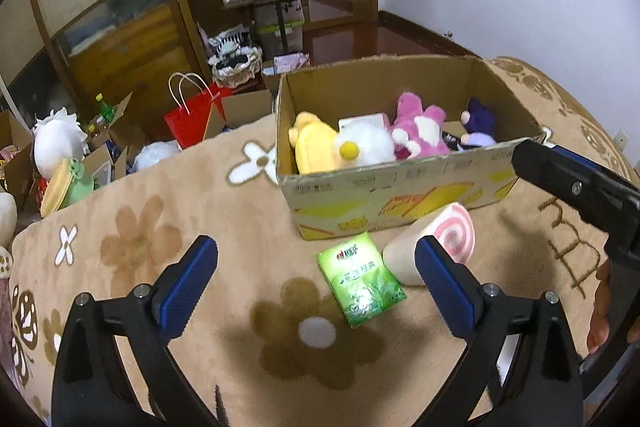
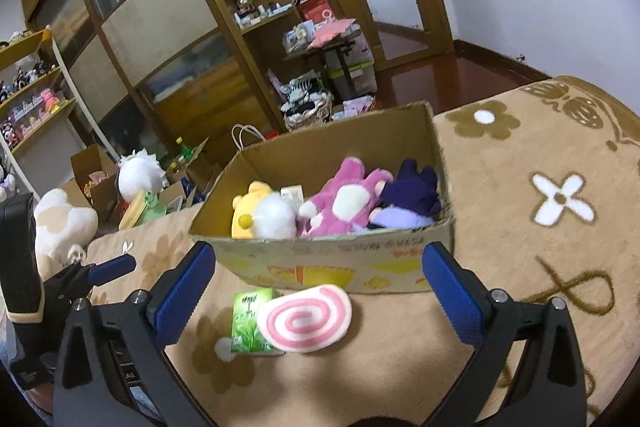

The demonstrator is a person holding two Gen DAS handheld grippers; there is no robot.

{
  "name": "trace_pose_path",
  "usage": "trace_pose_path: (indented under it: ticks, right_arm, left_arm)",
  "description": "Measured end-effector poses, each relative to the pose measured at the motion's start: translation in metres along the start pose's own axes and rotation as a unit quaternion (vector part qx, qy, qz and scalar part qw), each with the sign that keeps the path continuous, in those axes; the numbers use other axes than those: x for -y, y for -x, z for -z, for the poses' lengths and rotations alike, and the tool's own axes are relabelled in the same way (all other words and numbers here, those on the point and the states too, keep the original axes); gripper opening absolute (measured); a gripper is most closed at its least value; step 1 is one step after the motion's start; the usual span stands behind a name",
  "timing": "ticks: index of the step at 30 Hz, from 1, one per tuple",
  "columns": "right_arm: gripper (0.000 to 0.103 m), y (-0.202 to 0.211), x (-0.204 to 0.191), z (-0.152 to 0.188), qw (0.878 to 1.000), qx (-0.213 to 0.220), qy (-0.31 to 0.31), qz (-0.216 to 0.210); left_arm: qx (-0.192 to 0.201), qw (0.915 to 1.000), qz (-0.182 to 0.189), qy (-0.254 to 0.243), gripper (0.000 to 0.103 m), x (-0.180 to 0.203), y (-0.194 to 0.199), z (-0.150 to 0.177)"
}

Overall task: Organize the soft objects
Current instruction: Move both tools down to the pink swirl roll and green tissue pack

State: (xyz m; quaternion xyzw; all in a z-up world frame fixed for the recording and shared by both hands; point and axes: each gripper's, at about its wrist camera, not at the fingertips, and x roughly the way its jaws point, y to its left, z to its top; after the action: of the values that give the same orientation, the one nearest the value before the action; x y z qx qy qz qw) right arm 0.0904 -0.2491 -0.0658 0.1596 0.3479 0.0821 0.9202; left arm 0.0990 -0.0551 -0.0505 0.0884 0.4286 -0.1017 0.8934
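Observation:
A cardboard box (image 1: pixel 384 195) (image 2: pixel 320 267) stands on the flowered blanket and holds a yellow plush (image 1: pixel 312 143) (image 2: pixel 244 207), a white plush (image 1: pixel 364 145) (image 2: pixel 276 217), a pink plush (image 1: pixel 418 131) (image 2: pixel 340 199) and a purple plush (image 1: pixel 480 129) (image 2: pixel 408 195). In front of the box lie a pink swirl-roll cushion (image 1: pixel 436 243) (image 2: pixel 306 319) and a green tissue pack (image 1: pixel 360 279) (image 2: pixel 250 319). My left gripper (image 1: pixel 316 259) is open and empty above the pack. My right gripper (image 2: pixel 318 263) is open and empty above the cushion.
The beige flowered blanket (image 1: pixel 168 247) (image 2: pixel 540 227) covers the surface. Beyond its far edge the floor holds a red paper bag (image 1: pixel 192 119), open cartons and more plush toys (image 1: pixel 56 143) (image 2: pixel 140 171). A wooden wardrobe and shelves stand behind. The right gripper's body (image 1: pixel 580 187) shows at the right of the left wrist view.

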Motion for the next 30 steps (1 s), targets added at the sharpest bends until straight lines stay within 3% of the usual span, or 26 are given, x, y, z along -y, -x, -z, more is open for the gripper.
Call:
trace_pose_path:
  ticks: [10,30]
  right_arm:
    - [0.103,-0.029,0.005,0.015,0.998,-0.044,-0.033,-0.03]
    - [0.103,-0.08,0.003,0.031,0.992,-0.111,-0.046,-0.039]
  left_arm:
    - [-0.046,0.9988,0.01,0.016,0.098,-0.003,-0.028,0.007]
    - [-0.113,0.9925,0.033,0.033,0.098,0.0,-0.073,0.016]
